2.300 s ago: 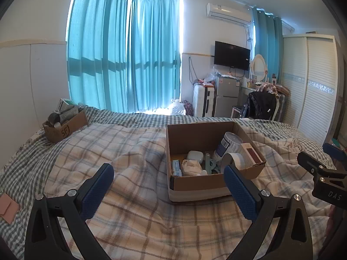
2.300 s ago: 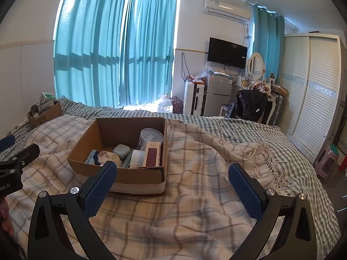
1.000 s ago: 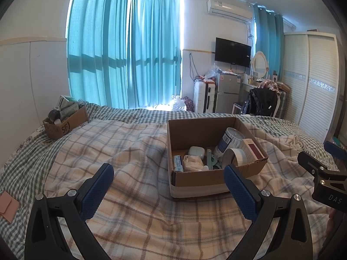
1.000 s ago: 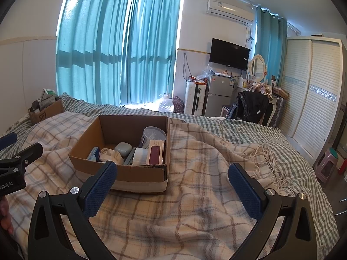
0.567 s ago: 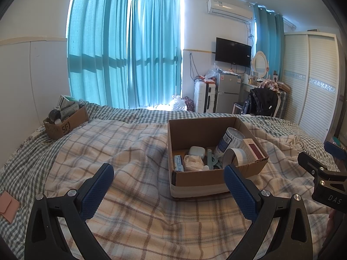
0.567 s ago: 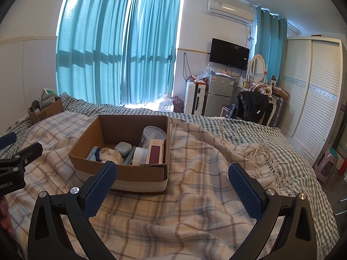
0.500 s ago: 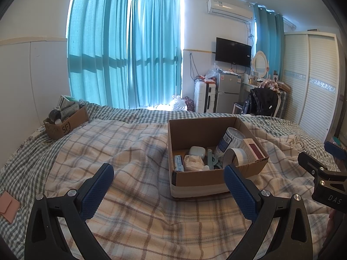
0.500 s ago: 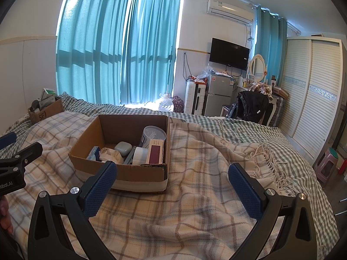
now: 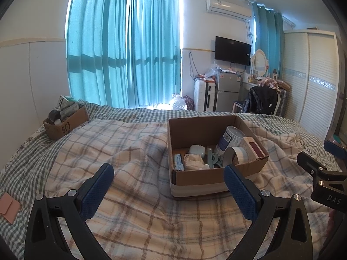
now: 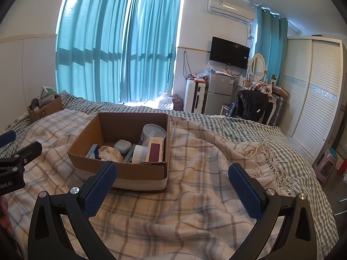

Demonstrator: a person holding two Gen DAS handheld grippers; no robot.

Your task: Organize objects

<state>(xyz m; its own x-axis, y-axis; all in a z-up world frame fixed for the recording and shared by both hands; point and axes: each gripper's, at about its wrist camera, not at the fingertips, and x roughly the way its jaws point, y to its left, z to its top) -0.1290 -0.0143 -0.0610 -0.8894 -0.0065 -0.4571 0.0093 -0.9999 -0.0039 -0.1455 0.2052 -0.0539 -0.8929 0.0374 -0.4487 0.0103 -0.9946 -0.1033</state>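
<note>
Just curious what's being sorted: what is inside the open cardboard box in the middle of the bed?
In the brown cardboard box: a white round tub, a maroon-and-white carton, a white tape roll, a pale rounded case, crumpled cloth. Anything underneath is hidden.

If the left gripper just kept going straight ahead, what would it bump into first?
Probably the plaid blanket on the bed: the open left gripper points mostly at it, with the cardboard box just right of centre. Depth is hard to judge.

cardboard box on blanket, smaller box far left
</note>
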